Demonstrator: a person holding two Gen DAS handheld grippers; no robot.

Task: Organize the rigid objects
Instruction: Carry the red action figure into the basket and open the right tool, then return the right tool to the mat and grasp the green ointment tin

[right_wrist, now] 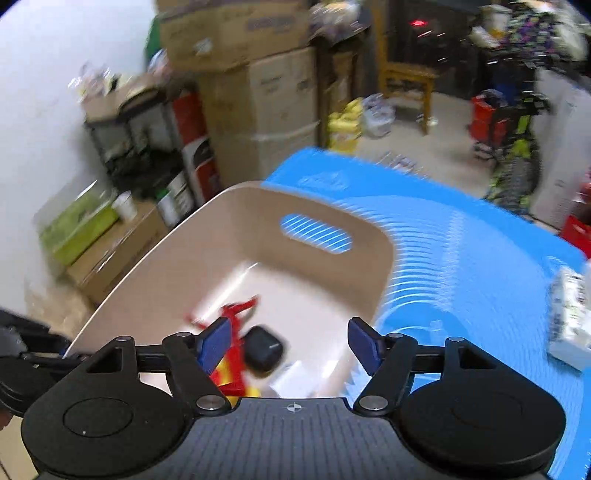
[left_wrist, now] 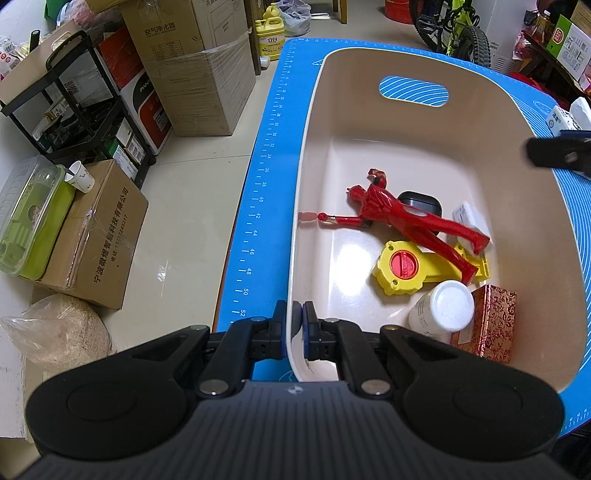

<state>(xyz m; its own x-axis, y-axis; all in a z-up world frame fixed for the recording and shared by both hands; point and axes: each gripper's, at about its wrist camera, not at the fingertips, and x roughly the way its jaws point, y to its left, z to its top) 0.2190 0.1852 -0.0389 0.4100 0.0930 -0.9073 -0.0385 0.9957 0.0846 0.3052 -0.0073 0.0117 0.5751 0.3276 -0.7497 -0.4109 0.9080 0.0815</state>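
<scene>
A beige plastic bin [left_wrist: 461, 122] with a handle slot stands on a blue mat [left_wrist: 258, 206]. In it lie a red toy figure [left_wrist: 402, 218], a yellow tool with a red knob [left_wrist: 406, 267], a black case [left_wrist: 421, 203], a white bottle [left_wrist: 443, 306], a red patterned box [left_wrist: 491, 321] and a small white box [left_wrist: 471, 218]. My left gripper [left_wrist: 294, 325] is shut on the bin's near left rim. My right gripper [right_wrist: 291, 345] is open and empty above the bin [right_wrist: 207, 243]; its view is blurred. The red figure [right_wrist: 236, 321] and black case [right_wrist: 264, 350] show below it.
Cardboard boxes [left_wrist: 195, 66], a black rack [left_wrist: 77, 107], a green lidded container [left_wrist: 29, 218] and a sack [left_wrist: 62, 332] stand on the floor left of the table. White packets [right_wrist: 570, 317] lie on the mat to the right. A bicycle [left_wrist: 458, 29] stands behind.
</scene>
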